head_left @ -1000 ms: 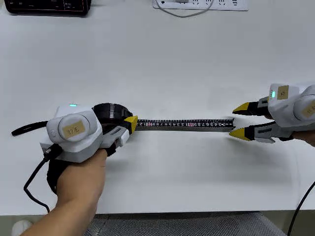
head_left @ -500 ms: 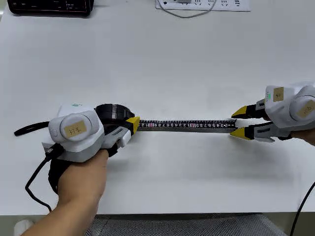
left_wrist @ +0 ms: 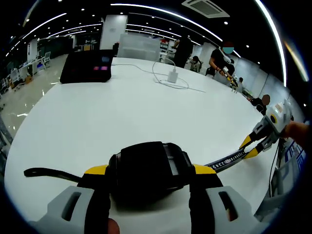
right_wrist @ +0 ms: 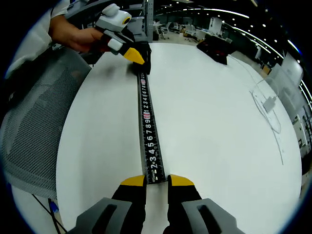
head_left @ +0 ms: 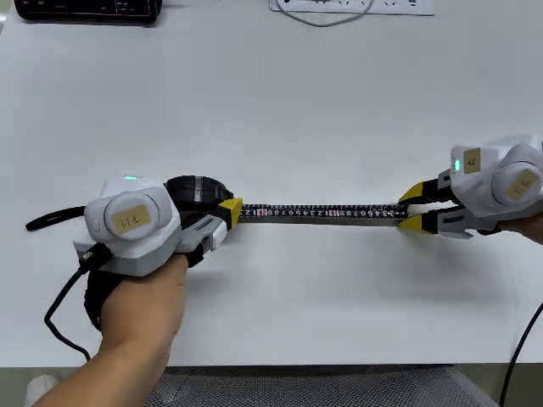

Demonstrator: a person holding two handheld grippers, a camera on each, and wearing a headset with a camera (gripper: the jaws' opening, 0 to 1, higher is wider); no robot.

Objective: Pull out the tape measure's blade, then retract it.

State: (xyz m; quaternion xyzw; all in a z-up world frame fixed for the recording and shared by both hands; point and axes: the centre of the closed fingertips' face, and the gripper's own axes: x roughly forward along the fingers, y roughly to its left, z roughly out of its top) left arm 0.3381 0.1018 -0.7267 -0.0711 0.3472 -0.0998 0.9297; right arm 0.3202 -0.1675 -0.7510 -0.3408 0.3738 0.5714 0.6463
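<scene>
Entry, from the remote station.

Left gripper (head_left: 216, 217): jaws spread wide and closed on the case (head_left: 197, 192), one on each side. In the left gripper view its yellow tips sit on the left and right flanks of the case (left_wrist: 148, 168), touching it. The case is on the bench (head_left: 297, 110), left of the middle and nearer the near edge than the far one. A black strap (head_left: 51, 220) trails from the case toward the left edge. My left hand (head_left: 140, 301) is around the gripper handle.

Blade (head_left: 322, 211): pulled out of the case and running right along the bench, roughly parallel to the near edge. It looks flat on the surface, with the printed numbers facing up.

Right gripper (head_left: 410, 209): jaws nearly together, open by about the blade's width. In the right gripper view the free end of the blade (right_wrist: 147, 126) sits between the two yellow tips of this gripper (right_wrist: 157, 181), and both tips appear to touch its edges, so I log it as gripping the blade end. The numbers run from there to the case (right_wrist: 144, 61) at the far end. In the left gripper view the same tips close on the blade (left_wrist: 226, 160) near the right edge.

Also noted: a power strip (head_left: 352, 5) at the far edge and a black device (head_left: 85, 8) at the far left corner, both well apart from the tape.
</scene>
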